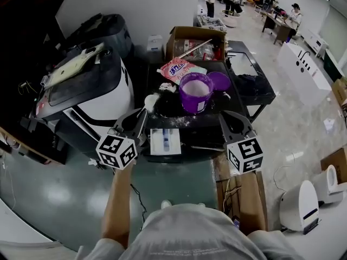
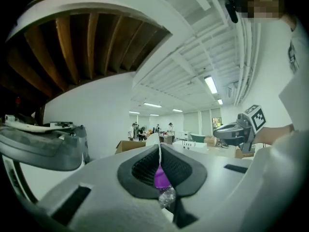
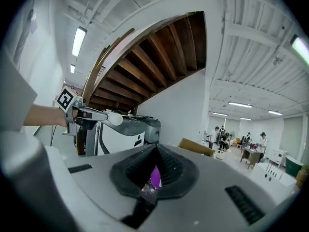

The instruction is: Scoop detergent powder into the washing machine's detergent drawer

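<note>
The left claw (image 1: 140,121) is clamped on the thin handle of a white scoop (image 1: 150,101), whose bowl, heaped with powder, is raised over the dark desk (image 1: 255,85) just left of the open purple detergent tub (image 1: 195,92). The right claw (image 1: 237,122) is closed and empty. The white detergent drawer (image 1: 165,142) lies between the two claws at the desk's near edge.

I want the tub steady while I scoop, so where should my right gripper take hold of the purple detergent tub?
Probably pinch the rim of the purple tub on its near right side, one jaw inside and one outside, with the right gripper coming down from the right. The tub stands upright and open, its lid lies behind right, and the scoop in the left gripper is at its left.
</note>
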Motion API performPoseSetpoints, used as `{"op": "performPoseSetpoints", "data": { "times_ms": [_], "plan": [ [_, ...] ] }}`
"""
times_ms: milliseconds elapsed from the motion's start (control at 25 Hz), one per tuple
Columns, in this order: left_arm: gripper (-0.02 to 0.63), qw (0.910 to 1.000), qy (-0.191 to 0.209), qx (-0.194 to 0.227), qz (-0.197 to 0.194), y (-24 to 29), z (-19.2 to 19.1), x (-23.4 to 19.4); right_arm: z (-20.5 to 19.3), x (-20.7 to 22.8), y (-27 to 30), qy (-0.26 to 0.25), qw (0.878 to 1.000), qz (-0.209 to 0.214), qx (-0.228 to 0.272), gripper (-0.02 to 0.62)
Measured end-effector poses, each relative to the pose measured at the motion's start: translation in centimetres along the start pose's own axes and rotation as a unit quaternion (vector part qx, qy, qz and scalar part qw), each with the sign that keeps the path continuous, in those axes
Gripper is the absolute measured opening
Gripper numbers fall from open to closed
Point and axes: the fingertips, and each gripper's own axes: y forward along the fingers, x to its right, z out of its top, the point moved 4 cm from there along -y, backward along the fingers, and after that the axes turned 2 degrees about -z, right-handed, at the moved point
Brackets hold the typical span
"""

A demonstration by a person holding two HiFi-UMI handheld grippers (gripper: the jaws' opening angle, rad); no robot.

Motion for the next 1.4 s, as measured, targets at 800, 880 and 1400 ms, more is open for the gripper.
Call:
{"op": "performPoseSetpoints", "data": {
  "times_ms": [800,880,1400],
  "plan": [
    [0.015,0.9932,0.086,0.077,0.016,-5.0,8.9,2.2,8.4,-2.7,-0.4,-0.045,0.995,0.035,0.081,0.005],
    [0.015,0.9935,0.086,0.073,0.016,-5.0,8.7,2.2,8.1,-2.8,-0.3,-0.044,0.996,0.036,0.076,0.005],
    [0.015,0.9948,0.077,0.060,0.027,-5.6,7.6,1.9,7.5,-3.3,-0.1,-0.037,0.996,0.043,0.070,0.005]
  ]
}}
